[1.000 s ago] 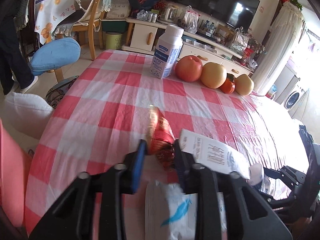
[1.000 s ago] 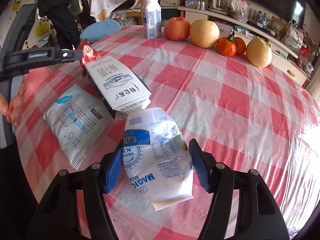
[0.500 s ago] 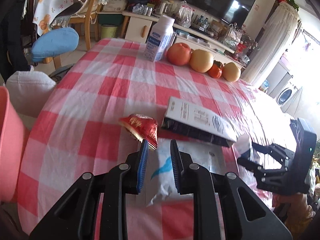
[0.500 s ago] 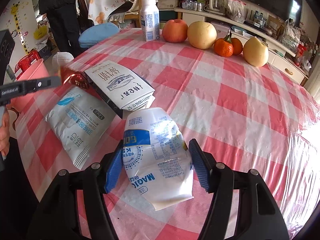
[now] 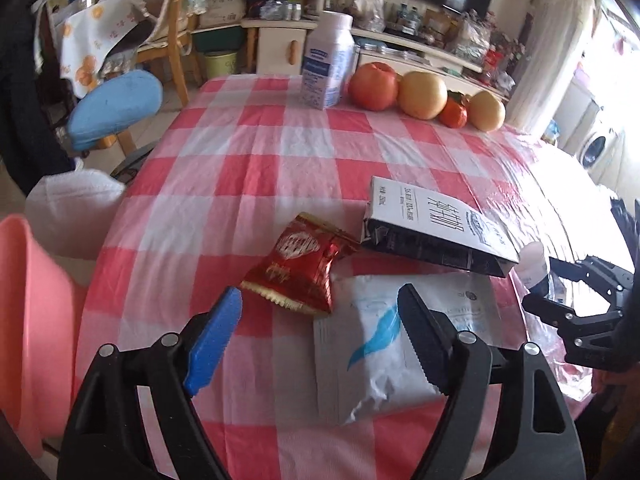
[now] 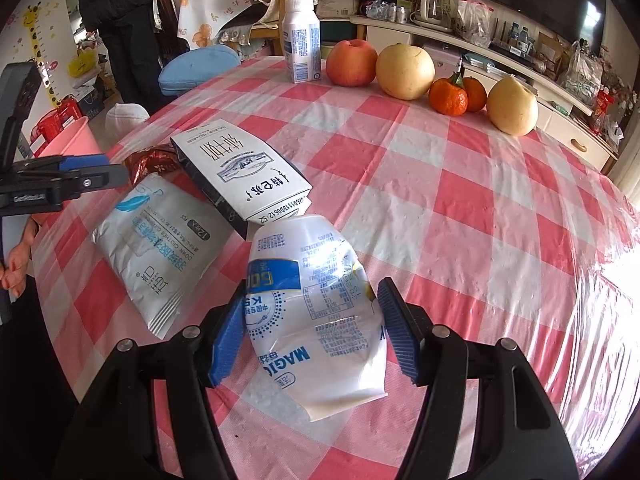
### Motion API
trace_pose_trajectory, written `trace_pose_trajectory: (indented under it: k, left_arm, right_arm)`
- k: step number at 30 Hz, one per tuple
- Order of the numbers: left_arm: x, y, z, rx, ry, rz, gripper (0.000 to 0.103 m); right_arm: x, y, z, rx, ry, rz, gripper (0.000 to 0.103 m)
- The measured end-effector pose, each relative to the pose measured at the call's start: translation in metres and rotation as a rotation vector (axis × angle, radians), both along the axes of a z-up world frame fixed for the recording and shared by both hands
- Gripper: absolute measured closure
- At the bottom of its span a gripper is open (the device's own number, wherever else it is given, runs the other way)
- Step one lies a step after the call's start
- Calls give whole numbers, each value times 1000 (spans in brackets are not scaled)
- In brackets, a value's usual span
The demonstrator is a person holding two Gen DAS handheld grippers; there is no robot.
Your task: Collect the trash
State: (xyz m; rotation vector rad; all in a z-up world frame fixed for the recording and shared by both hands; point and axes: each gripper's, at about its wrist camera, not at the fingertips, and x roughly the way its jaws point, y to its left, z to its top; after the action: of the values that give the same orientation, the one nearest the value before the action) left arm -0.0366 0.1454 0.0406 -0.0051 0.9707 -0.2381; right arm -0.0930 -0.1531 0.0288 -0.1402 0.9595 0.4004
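Note:
My left gripper (image 5: 320, 320) is open and empty, just short of a red snack wrapper (image 5: 298, 266) lying on the checked tablecloth; the gripper also shows in the right wrist view (image 6: 92, 170). A white wipes packet (image 5: 384, 336) lies under its right finger. A flattened white and black carton (image 5: 432, 228) lies beyond. My right gripper (image 6: 312, 320) has its jaws on both sides of a crumpled white and blue bottle (image 6: 316, 300), with the left pad touching it. The wipes packet (image 6: 156, 240), carton (image 6: 240, 172) and wrapper (image 6: 152, 162) lie to its left.
A white milk bottle (image 5: 328, 66), an apple (image 5: 374, 86), pears (image 5: 424, 96) and oranges (image 5: 454, 114) stand along the table's far edge. A pink bin (image 5: 28, 320) stands off the table's left side, with a blue stool (image 5: 116, 104) behind it.
My left gripper let go of the red wrapper, which now lies flat on the cloth, then drew back and opened wide. The right gripper has barely moved.

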Motion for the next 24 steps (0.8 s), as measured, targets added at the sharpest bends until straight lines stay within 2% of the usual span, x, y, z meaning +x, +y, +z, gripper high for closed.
trace_pose_trajectory:
  k: [5, 13, 20, 24]
  left_arm:
    - [19, -15, -10, 113, 15, -77, 23]
    - [32, -5, -13, 79, 14, -72, 48]
    - [39, -5, -23, 7, 10, -30, 49]
    - [35, -6, -23, 13, -6, 11, 60]
  right_arm:
    - [1, 0, -1, 1, 3, 0, 38]
    - [1, 3, -2, -7, 6, 7, 38]
    - [3, 4, -6, -17, 14, 4, 38]
    - [3, 4, -4, -6, 7, 2, 38]
